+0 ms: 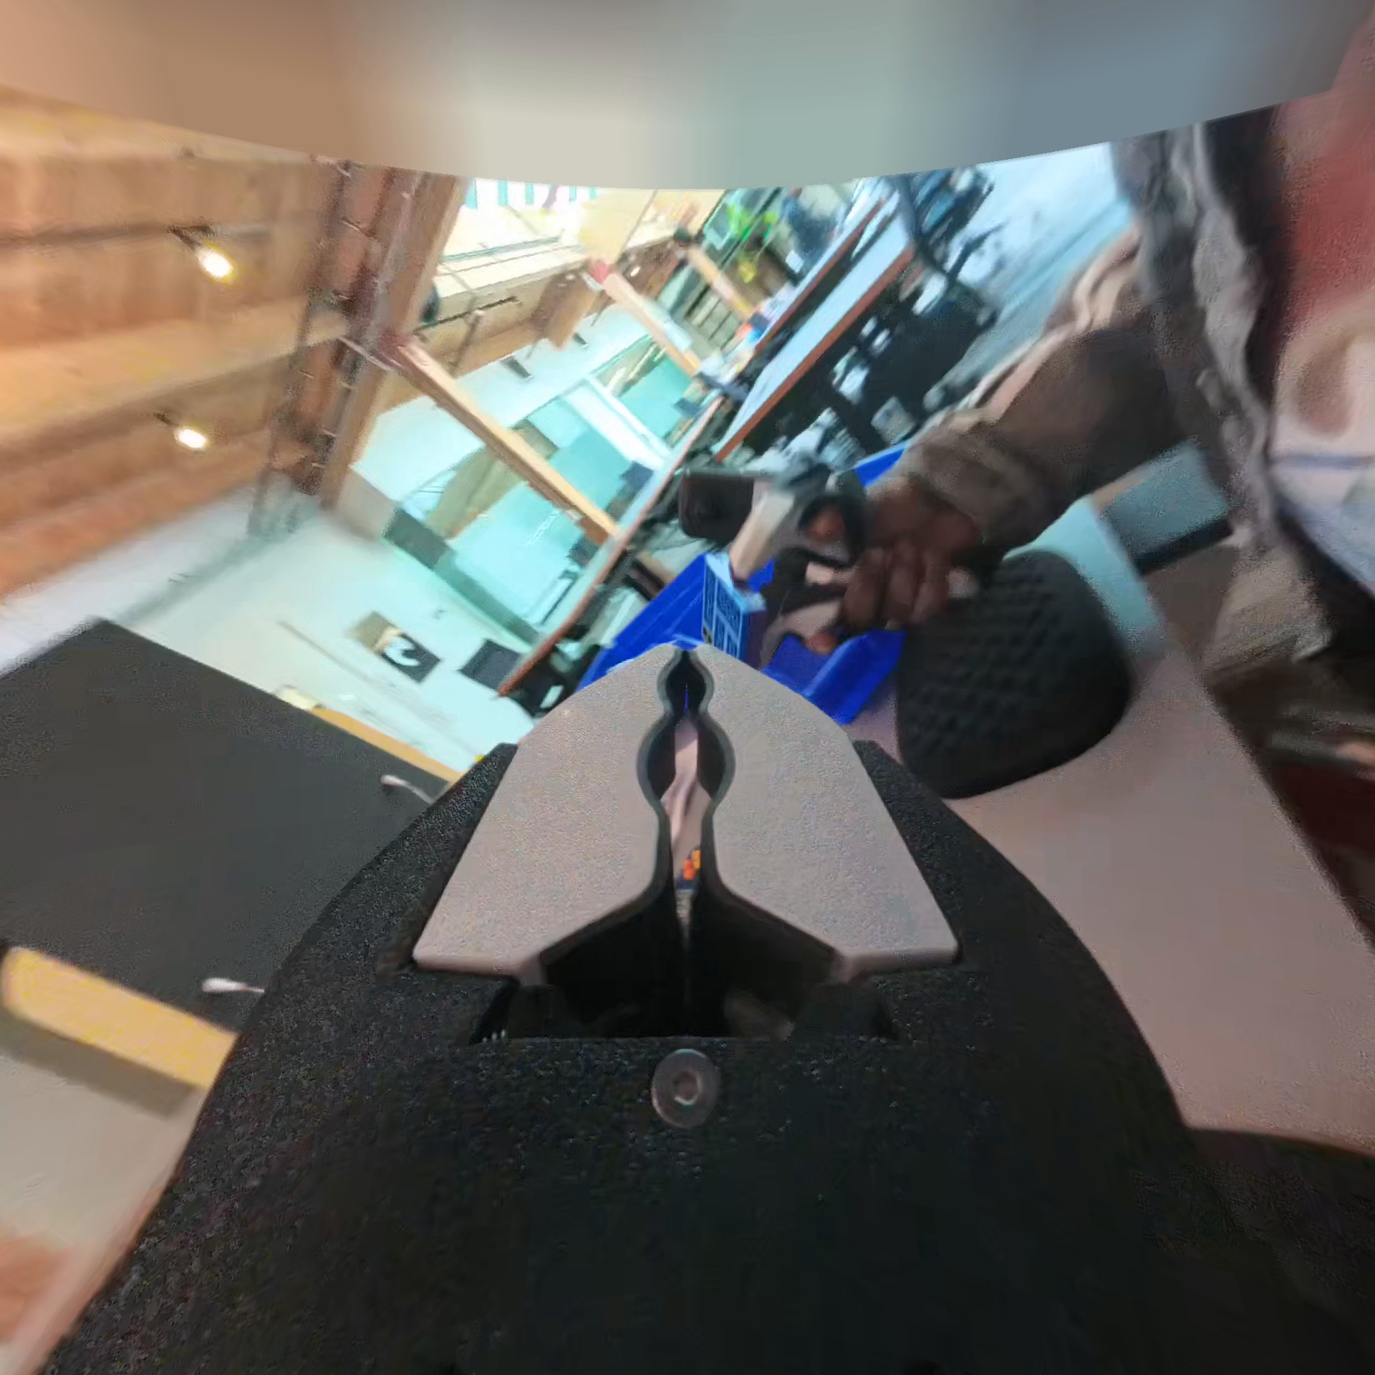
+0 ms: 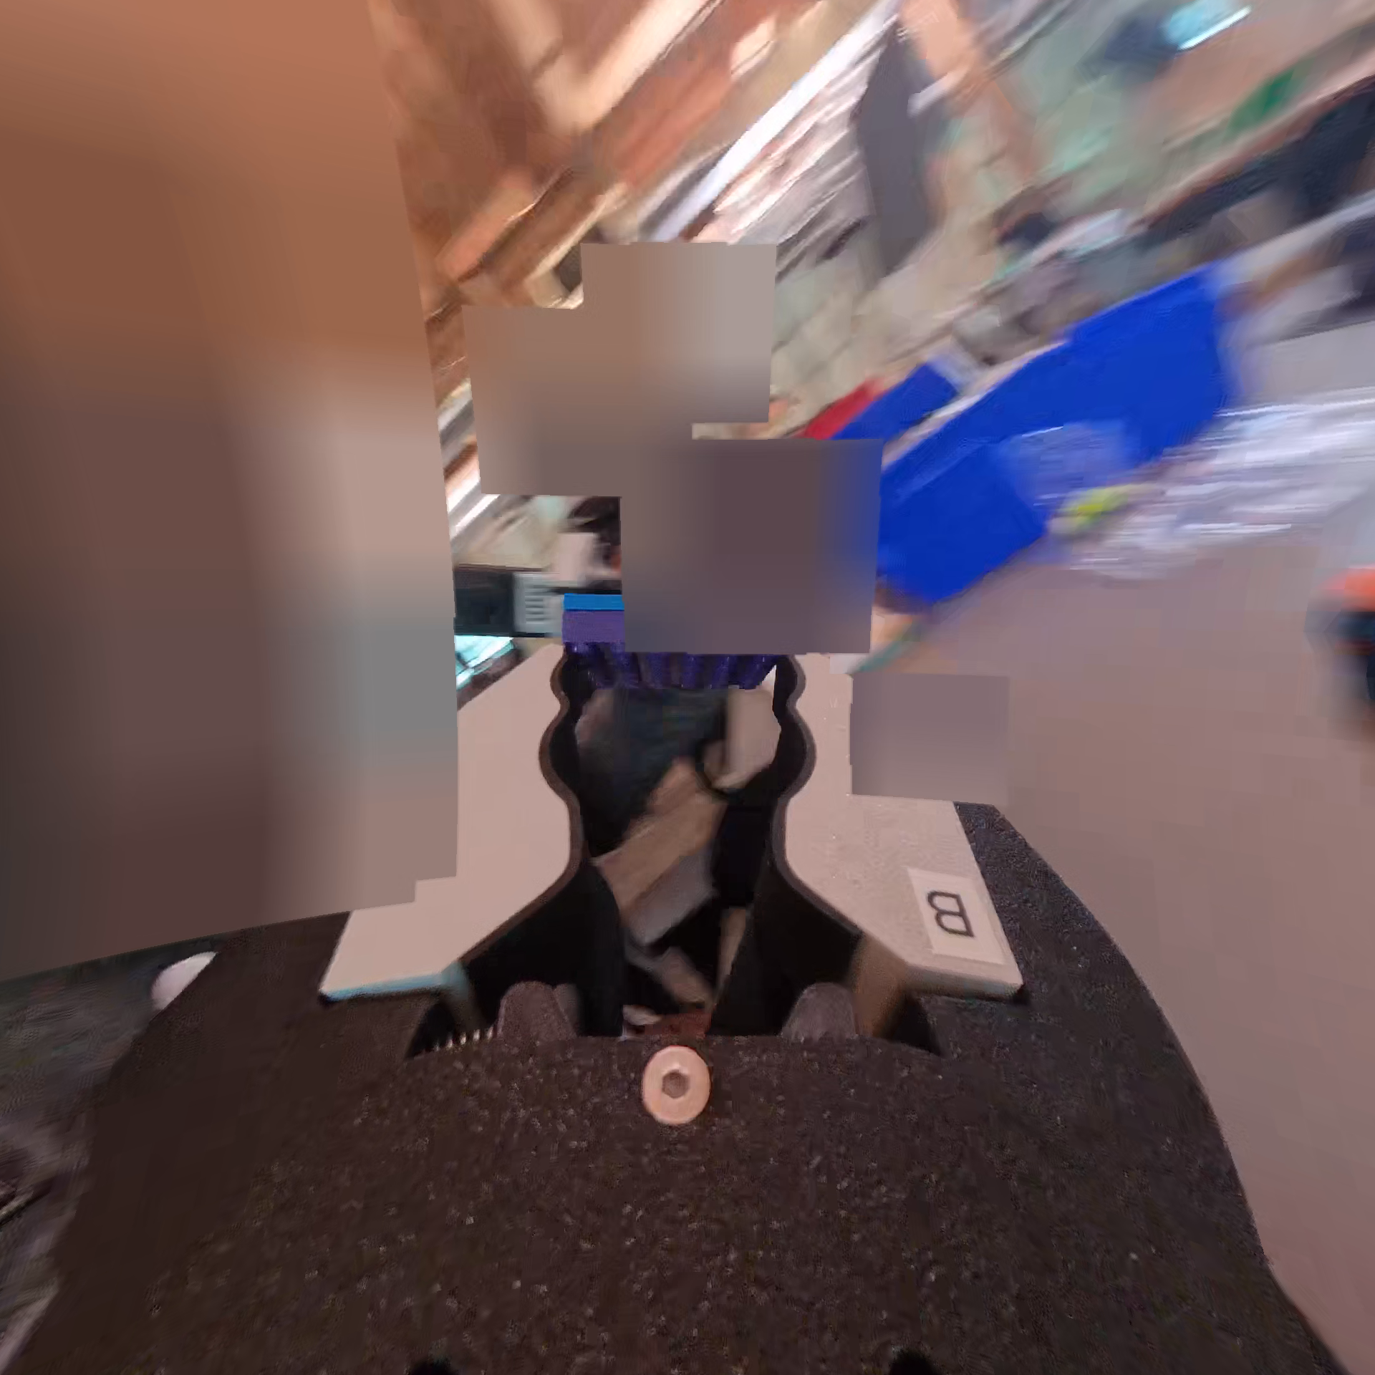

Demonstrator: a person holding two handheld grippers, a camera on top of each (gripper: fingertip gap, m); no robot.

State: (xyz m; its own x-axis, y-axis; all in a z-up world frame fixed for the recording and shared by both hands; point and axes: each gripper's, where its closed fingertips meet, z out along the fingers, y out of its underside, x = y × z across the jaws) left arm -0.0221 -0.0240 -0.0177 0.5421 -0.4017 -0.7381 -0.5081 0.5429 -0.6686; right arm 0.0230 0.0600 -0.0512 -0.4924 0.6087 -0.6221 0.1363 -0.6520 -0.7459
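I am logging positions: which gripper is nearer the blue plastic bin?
Right. In the left wrist view the right gripper, held in a hand, hangs directly at the blue plastic bin; the left gripper sits farther back, shut.

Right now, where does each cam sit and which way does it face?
Left wrist view: on the left gripper, tilted, looking along its closed grey fingers across a pale table toward blue plastic bins and a black textured dome; a hand on the right gripper shows beyond.
Right wrist view: on the right gripper, parted fingers, motion-blurred, facing a purple ribbed object at the tips.
Shared: the blue bins and table.
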